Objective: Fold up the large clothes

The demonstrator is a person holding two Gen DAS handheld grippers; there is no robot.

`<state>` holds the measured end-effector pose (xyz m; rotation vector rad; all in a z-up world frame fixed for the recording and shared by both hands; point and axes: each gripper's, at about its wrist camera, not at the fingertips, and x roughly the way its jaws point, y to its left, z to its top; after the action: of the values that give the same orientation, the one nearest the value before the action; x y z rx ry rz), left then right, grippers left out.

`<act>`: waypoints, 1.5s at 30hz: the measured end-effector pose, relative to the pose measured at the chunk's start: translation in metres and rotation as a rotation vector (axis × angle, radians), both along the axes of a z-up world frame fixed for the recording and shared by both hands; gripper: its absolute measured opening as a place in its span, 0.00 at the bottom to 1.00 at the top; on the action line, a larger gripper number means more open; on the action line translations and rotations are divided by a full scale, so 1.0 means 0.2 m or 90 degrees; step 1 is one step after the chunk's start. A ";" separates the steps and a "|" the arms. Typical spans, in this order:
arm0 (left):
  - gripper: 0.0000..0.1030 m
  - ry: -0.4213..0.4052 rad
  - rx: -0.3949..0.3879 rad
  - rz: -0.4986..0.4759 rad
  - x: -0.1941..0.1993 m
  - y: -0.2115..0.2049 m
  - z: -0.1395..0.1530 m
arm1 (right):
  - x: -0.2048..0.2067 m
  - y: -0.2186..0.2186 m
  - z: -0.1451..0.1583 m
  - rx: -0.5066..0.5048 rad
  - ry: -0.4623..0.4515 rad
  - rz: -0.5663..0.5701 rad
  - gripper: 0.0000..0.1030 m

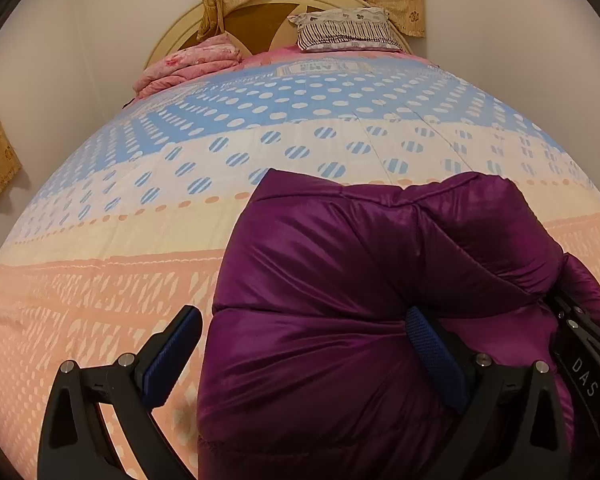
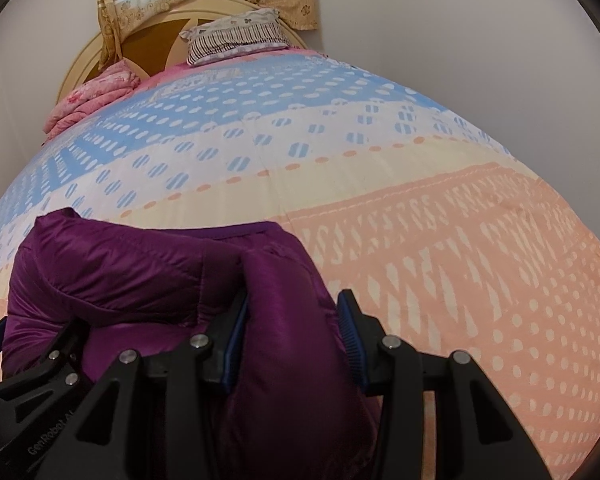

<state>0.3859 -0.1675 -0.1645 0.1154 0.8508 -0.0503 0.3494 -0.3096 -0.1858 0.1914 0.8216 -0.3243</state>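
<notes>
A wide bed [image 1: 100, 280] under a peach, cream and blue dotted quilt fills the pale-walled room, with one striped pillow [image 1: 346, 30] and one folded pink blanket [image 1: 188, 66] at its headboard. One puffy, shiny purple quilted jacket [image 1: 320, 300] lies bunched at the near edge. The left tool [image 1: 304, 336] gapes wide; the right tool [image 2: 292, 332] pinches a jacket fold.

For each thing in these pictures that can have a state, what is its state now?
Jacket: purple, padded, folded into a bundle, lying on the bed.
Left gripper: open wide, one pad resting on the jacket, the other over the bedspread.
Right gripper: shut on a thick fold of the jacket.
Bedspread: spread flat.
Pillow: lying at the headboard.
Pink quilt: folded, beside the pillow.
</notes>
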 end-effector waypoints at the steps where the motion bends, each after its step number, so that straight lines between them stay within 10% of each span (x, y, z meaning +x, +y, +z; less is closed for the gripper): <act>1: 0.99 0.002 0.001 0.000 0.00 0.00 0.00 | 0.00 0.00 0.00 0.000 0.002 0.001 0.45; 37: 0.99 0.042 -0.012 -0.023 0.03 0.02 -0.02 | 0.06 -0.01 -0.05 -0.005 0.045 0.012 0.49; 45: 0.99 -0.016 -0.035 -0.067 -0.29 0.23 0.12 | -0.29 0.01 0.19 -0.007 -0.027 0.037 0.61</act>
<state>0.3269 -0.1220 -0.1406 0.1086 0.8166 -0.1715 0.2913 -0.3077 -0.1487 0.1630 0.7811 -0.2698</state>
